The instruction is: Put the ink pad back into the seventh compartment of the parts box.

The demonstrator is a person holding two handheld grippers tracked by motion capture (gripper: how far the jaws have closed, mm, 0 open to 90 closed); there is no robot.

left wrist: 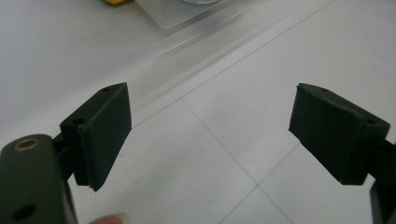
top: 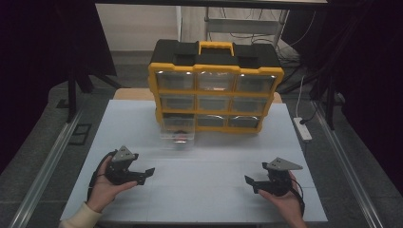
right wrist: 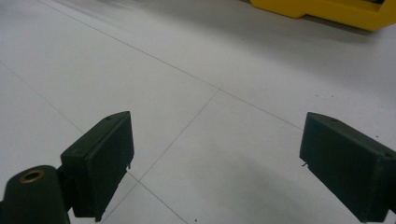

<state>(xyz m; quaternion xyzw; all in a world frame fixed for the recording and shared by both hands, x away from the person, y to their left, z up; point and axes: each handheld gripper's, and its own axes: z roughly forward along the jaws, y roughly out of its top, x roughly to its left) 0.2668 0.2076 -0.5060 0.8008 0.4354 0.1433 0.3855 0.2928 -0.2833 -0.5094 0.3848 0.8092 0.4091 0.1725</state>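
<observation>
At the left of the high view, the person's left hand (top: pixel 102 185) holds the left gripper (top: pixel 145 175) low over the near part of the white table (top: pixel 204 190), its jaws pointing toward the middle. In the left gripper view its two black jaws stand wide apart with nothing between them, only the bare tabletop with its thin seam lines, and a fingertip (left wrist: pixel 109 218) shows at the bottom edge. Farther back and a little right of that gripper, a clear plastic drawer (top: pixel 178 134) is pulled out from the bottom left slot of the yellow and black organizer (top: pixel 215 90), its front resting over the table; something small and dark with a touch of red lies inside, too blurred to name. The organizer stands upright at the far middle of the table, three rows of three clear drawers under a yellow handle (top: pixel 215 47). At the right, the right hand (top: pixel 285 202) holds the right gripper (top: pixel 251 183) near the table's front edge, aimed inward. The right gripper view shows its jaws likewise spread wide and empty above the table, with the organizer's yellow base at the top edge. A white power strip (top: pixel 302 128) lies just off the table's right side.
</observation>
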